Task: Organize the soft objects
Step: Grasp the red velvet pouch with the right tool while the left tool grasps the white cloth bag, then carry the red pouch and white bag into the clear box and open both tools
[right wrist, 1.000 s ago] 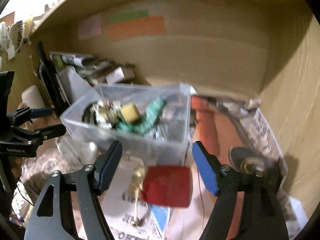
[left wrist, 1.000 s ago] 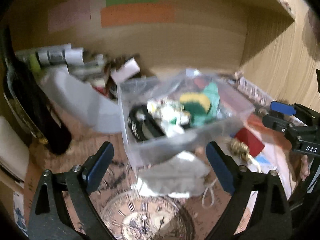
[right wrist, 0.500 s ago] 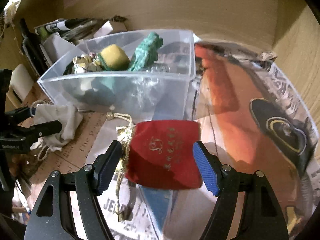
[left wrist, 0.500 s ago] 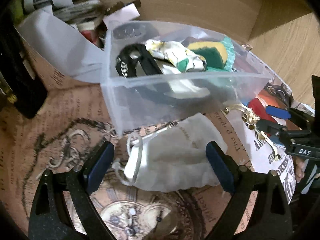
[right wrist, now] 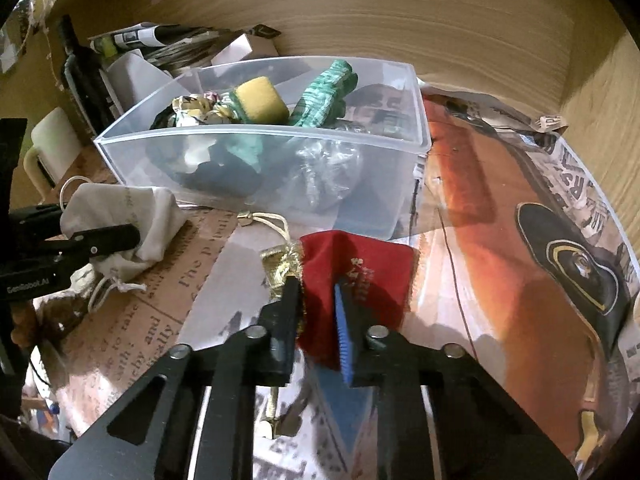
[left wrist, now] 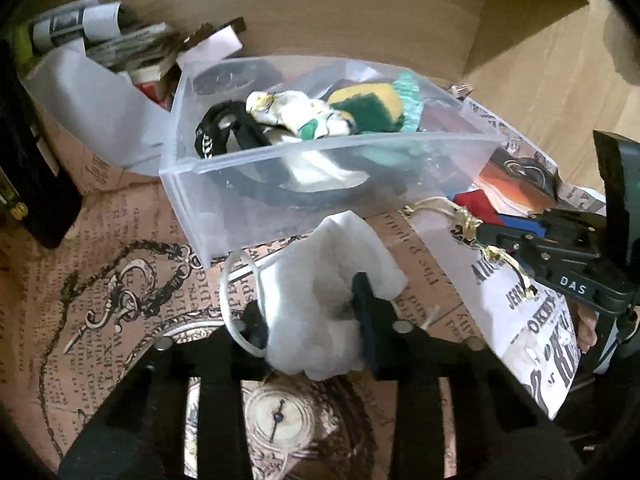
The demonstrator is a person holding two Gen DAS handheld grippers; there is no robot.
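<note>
My left gripper [left wrist: 310, 312] is shut on a white drawstring pouch [left wrist: 320, 300] lying in front of the clear plastic bin [left wrist: 320, 160]; the pouch also shows in the right wrist view [right wrist: 132, 220]. My right gripper [right wrist: 318, 300] is shut on a red pouch with a gold cord [right wrist: 360, 264], just in front of the bin [right wrist: 260, 136]. The bin holds a yellow-green sponge [right wrist: 260, 100], a teal cloth [right wrist: 324, 92], a printed cloth [left wrist: 292, 112] and a black strap [left wrist: 216, 132].
Printed paper [left wrist: 120, 260] covers the shelf floor. Rolled papers and boxes [left wrist: 100, 40] are piled at the back left beside a dark bottle [right wrist: 84, 72]. Wooden walls close the back and right. A white mug [right wrist: 48, 148] stands at the left.
Both grippers have moved down and forward and closed: the left on the white pouch, the right on the red pouch. Half a second ago both were open around them.
</note>
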